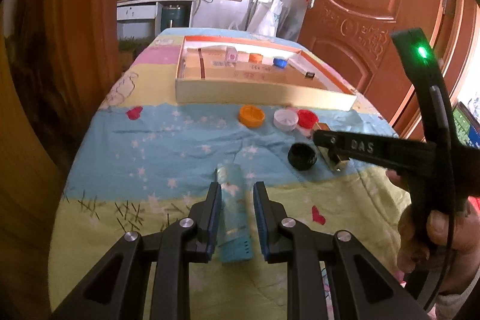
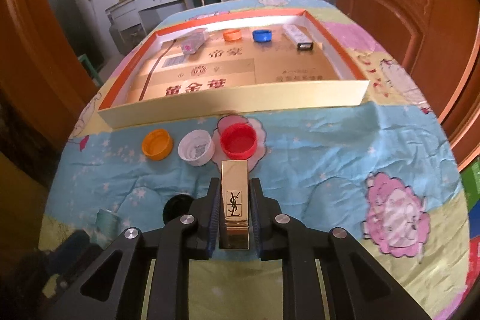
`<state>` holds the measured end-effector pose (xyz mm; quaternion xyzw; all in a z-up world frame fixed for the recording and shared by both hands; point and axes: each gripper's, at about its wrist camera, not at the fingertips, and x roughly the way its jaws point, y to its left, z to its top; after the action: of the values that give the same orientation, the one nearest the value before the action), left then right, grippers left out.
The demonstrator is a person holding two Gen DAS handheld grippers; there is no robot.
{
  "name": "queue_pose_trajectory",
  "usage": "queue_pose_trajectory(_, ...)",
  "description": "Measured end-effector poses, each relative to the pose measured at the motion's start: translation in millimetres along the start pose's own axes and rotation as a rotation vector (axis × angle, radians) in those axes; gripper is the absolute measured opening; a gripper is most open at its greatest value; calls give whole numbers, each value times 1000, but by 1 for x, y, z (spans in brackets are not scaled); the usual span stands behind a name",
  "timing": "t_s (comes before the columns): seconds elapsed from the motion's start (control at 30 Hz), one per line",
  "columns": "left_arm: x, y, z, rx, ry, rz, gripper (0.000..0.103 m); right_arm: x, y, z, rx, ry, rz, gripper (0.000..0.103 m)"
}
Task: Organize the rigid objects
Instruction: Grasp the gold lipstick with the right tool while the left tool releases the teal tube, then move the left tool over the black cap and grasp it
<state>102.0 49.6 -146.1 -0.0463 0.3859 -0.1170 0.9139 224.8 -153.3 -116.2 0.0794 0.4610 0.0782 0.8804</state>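
Note:
My left gripper (image 1: 237, 185) is shut on a clear teal case (image 1: 234, 218), which lies lengthwise between its blue pads over the quilt. My right gripper (image 2: 234, 180) is shut on a gold lipstick case (image 2: 235, 200) with a black logo, pointing towards the box. In the left wrist view that right gripper (image 1: 330, 140) reaches in from the right, with a hand (image 1: 432, 230) on its handle. In front of the shallow cardboard box (image 2: 234, 101) sit an orange cap (image 2: 157, 144), a white cap (image 2: 196, 151) and a red cap (image 2: 238, 140). A black cap (image 1: 302, 156) lies nearer.
Inside the box, along its far wall, are a clear pink-printed packet (image 2: 195, 42), an orange cap (image 2: 232, 35), a blue cap (image 2: 262, 36) and a white tube (image 2: 300, 38). The patterned quilt (image 2: 330, 146) covers the table. Brown doors stand on both sides, a kitchen counter behind.

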Motion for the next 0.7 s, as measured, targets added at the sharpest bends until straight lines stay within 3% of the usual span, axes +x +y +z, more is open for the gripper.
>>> queue_pose_trajectory(0.3,-5,-19,35,74,-46,-12,23,-43,-18,-9,12,-72,-1,18)
queue_pose_trajectory(0.7,6,-56,45,123,-31,-37,21,-71,-44,-15,6,-147,-13,18)
